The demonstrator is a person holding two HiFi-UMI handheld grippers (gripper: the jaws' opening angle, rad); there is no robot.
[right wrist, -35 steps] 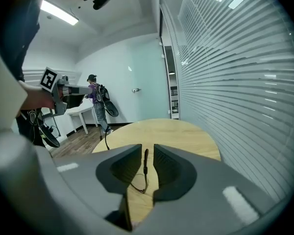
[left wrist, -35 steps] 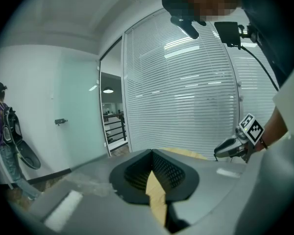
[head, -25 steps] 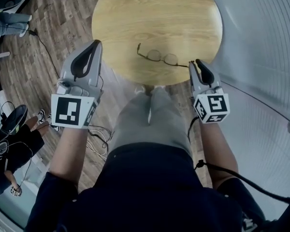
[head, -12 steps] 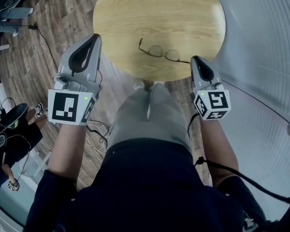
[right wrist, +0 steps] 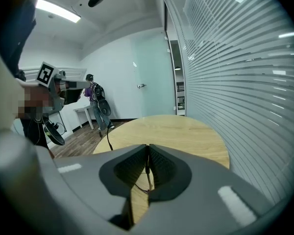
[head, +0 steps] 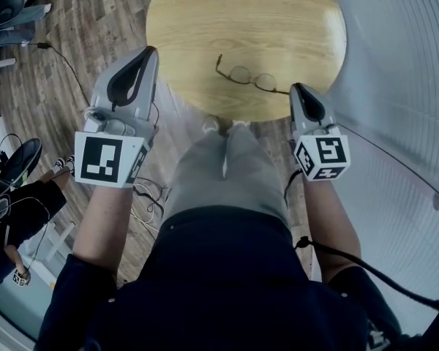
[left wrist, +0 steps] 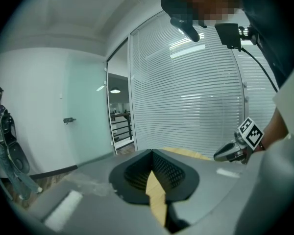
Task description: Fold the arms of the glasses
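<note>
Head view: glasses (head: 240, 74) arm pinched by right hand-held gripper (head: 298, 88).

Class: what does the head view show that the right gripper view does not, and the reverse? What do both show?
Only the head view: both lenses of the glasses and the person's legs. Only the right gripper view: the right gripper shut on a thin arm of the glasses, and a ceiling light. Both: the round table, the blinds and the left gripper.
</note>
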